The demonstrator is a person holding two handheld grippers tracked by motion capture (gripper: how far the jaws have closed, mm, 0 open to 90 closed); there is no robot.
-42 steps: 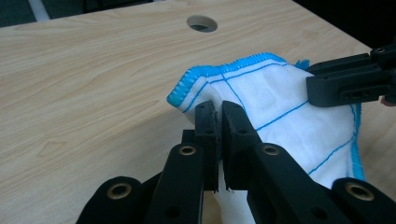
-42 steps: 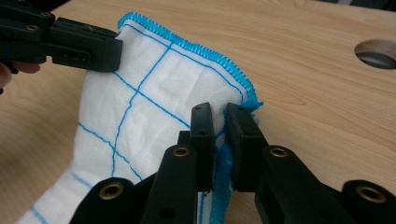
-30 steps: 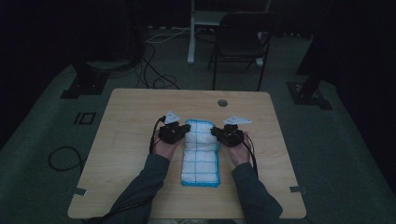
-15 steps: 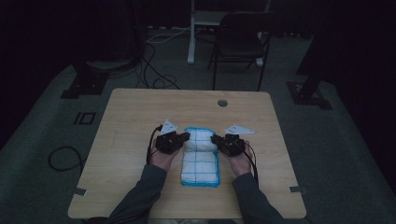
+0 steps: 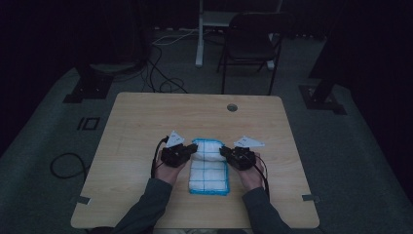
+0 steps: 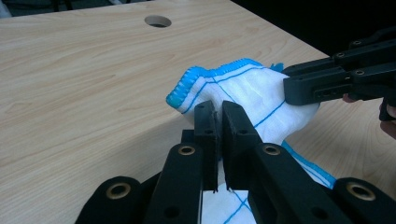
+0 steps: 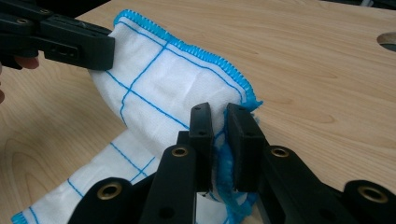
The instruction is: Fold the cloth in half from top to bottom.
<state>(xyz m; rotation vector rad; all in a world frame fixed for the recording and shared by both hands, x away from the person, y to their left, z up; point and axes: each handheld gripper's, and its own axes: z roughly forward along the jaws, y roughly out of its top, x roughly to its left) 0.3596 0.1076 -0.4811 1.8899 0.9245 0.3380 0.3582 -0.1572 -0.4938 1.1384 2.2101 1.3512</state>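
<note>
Since earlier: both grippers have drawn the cloth's far edge toward the person | white blue-checked cloth (image 5: 209, 170): mid-table (image 5: 146, 117), far end lifted, folding over | left gripper (image 6: 218, 122), right gripper (image 7: 219, 126): jaws clamped on far corners | step: folding in half | next: likely lay the far edge onto the near edge, then release.
</note>
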